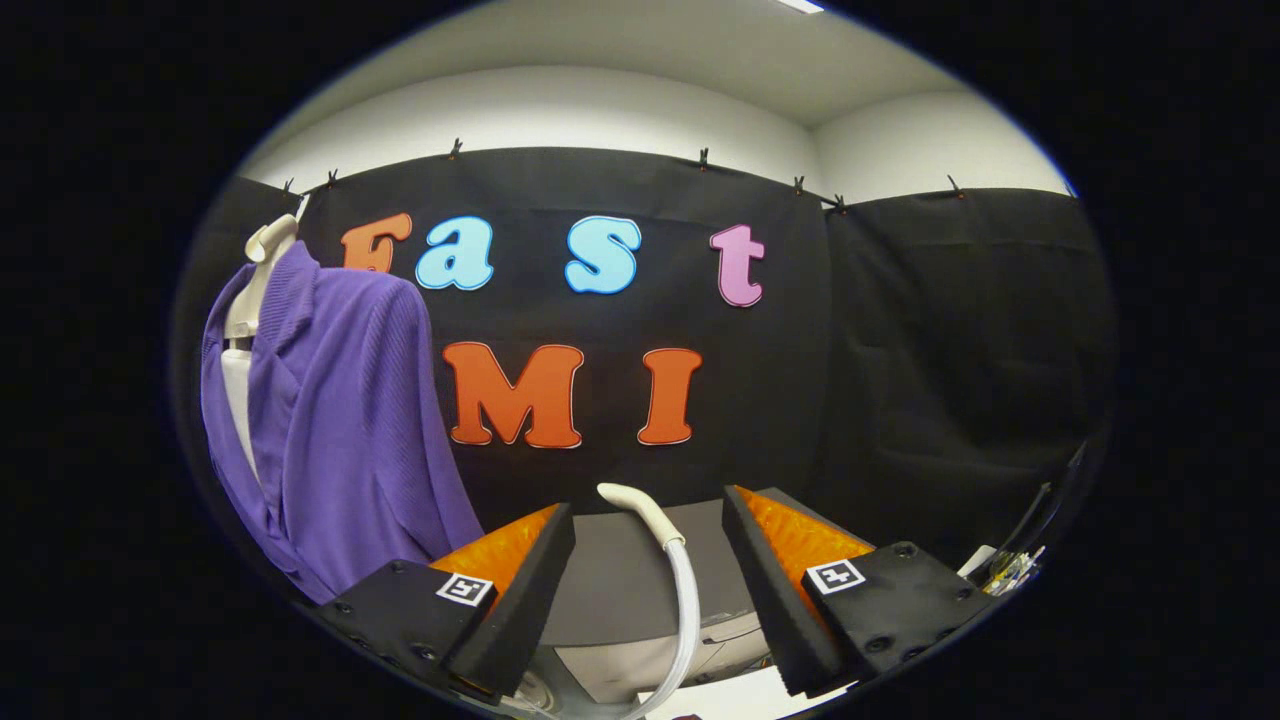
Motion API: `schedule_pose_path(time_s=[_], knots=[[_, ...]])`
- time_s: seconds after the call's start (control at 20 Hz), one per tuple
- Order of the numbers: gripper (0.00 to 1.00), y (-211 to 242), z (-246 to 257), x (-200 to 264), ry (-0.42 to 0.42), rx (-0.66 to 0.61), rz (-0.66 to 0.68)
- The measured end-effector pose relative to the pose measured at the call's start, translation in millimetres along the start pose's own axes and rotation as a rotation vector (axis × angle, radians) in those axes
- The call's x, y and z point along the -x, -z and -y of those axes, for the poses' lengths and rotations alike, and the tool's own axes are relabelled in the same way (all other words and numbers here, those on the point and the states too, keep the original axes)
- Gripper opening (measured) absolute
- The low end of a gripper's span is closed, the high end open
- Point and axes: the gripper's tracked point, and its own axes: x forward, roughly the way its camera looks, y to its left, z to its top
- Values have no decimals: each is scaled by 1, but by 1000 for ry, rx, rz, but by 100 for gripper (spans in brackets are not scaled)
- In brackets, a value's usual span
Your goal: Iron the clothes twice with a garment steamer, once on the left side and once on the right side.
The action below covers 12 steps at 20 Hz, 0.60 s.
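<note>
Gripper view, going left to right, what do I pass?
Mannequin → purple garment → left finger → steamer handle and hose, in the open gripper gap → right finger → cables.

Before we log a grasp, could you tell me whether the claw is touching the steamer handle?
Apart. The gripper view shows the claw open, with the steamer handle standing between its fingers and clear space on both sides.

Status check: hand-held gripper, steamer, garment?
Hand-held gripper open, nothing held. Steamer head on its hose between the fingers, ungrasped. Purple garment hangs on mannequin, off to the side. No obstruction seen.
</note>
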Motion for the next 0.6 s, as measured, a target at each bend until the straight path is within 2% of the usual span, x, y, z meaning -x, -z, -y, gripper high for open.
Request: schedule_pose_path(time_s=[0.2, 0.6], knots=[[99, 24, 16, -61, -17, -37, -74], [99, 91, 13, -159, -97, -9, -257]])
